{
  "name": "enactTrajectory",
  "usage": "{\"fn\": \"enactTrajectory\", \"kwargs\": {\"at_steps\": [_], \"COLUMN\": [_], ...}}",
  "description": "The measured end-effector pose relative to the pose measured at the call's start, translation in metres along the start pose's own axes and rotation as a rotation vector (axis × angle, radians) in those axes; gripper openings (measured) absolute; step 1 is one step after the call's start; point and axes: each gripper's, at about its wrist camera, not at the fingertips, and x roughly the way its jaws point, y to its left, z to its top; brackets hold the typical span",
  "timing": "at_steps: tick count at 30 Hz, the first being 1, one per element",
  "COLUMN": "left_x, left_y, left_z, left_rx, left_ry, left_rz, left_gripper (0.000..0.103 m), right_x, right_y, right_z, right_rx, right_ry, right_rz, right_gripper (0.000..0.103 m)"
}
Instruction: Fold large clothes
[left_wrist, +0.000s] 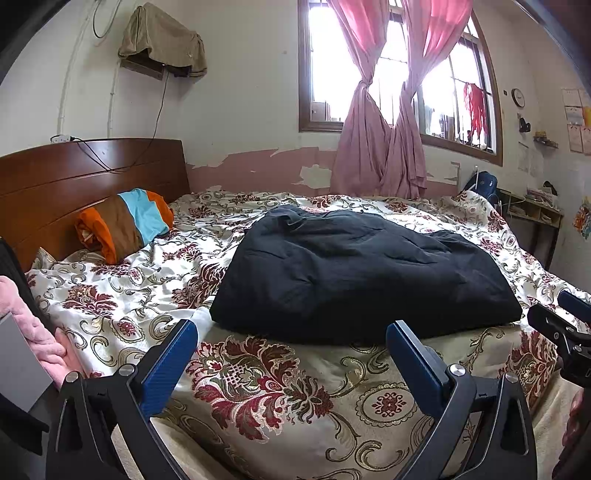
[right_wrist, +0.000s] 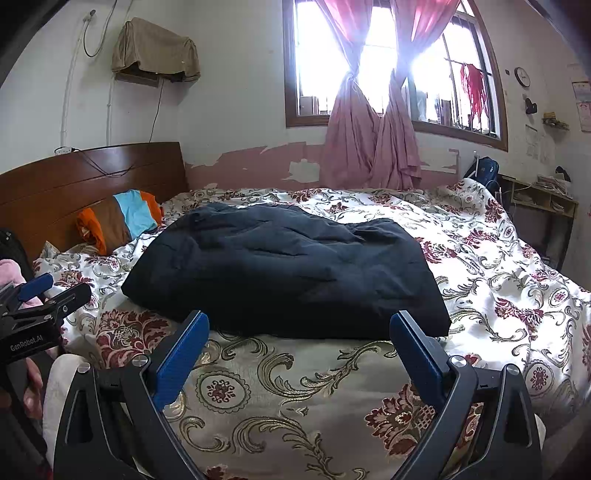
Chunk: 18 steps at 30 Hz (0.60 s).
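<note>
A dark navy padded garment (left_wrist: 365, 269) lies folded into a thick rectangle on the floral bedspread (left_wrist: 258, 387); it also shows in the right wrist view (right_wrist: 288, 273). My left gripper (left_wrist: 291, 332) is open and empty, held just short of the garment's near edge. My right gripper (right_wrist: 299, 325) is open and empty, also just in front of that near edge. The right gripper's tip shows at the right edge of the left wrist view (left_wrist: 561, 325). The left gripper shows at the left edge of the right wrist view (right_wrist: 48, 299).
A striped orange, brown and blue pillow (left_wrist: 125, 225) lies by the wooden headboard (left_wrist: 74, 177). Pink fabric (left_wrist: 40, 339) lies at the bed's left edge. Pink curtains (left_wrist: 380, 147) hang at the window behind the bed. A shelf (left_wrist: 532, 210) stands at the far right.
</note>
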Motion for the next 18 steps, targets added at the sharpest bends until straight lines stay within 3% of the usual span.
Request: {"fn": "enactTrajectory", "kwargs": {"at_steps": [18], "left_x": [-0.0012], "left_y": [-0.0008], "left_z": [0.0057], "left_rx": [-0.006], "left_ry": [0.007], "left_rz": [-0.004], "left_gripper": [0.103], "right_x": [0.0011], "right_y": [0.0013], "right_z": [-0.0036], "right_rx": [0.007], "right_ry": [0.001], "right_rz": [0.001], "right_gripper": [0.096]}}
